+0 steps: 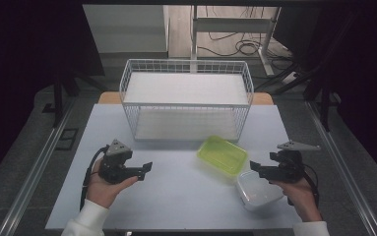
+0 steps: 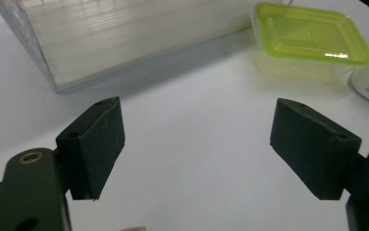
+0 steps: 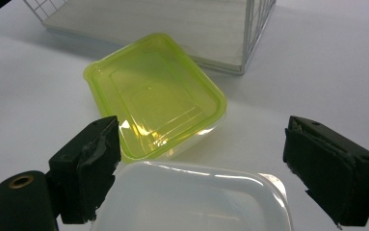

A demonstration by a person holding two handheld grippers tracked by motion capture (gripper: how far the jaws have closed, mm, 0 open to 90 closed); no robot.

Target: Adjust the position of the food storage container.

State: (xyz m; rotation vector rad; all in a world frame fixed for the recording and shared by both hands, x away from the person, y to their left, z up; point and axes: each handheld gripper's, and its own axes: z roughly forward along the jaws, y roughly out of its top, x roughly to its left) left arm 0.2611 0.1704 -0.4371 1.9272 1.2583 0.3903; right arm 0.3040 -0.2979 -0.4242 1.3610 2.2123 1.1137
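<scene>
A green-lidded container (image 1: 222, 155) (image 2: 312, 41) (image 3: 155, 94) lies flat on the table just in front of a white wire shelf rack (image 1: 186, 98). A clear white-lidded container (image 1: 258, 189) (image 3: 191, 199) sits beside it, nearer the front right. My right gripper (image 1: 253, 167) (image 3: 201, 173) is open, held over the white container, with its jaws standing either side of that lid and the green one just beyond. My left gripper (image 1: 147, 167) (image 2: 196, 149) is open over bare table at the left, pointing toward the green container with nothing between its jaws.
The white table (image 1: 176, 196) has free room across its front and left. The wire rack (image 2: 100, 38) (image 3: 211, 29) has two white shelves and fills the table's back middle. Cables and a desk frame (image 1: 235, 29) lie on the floor behind.
</scene>
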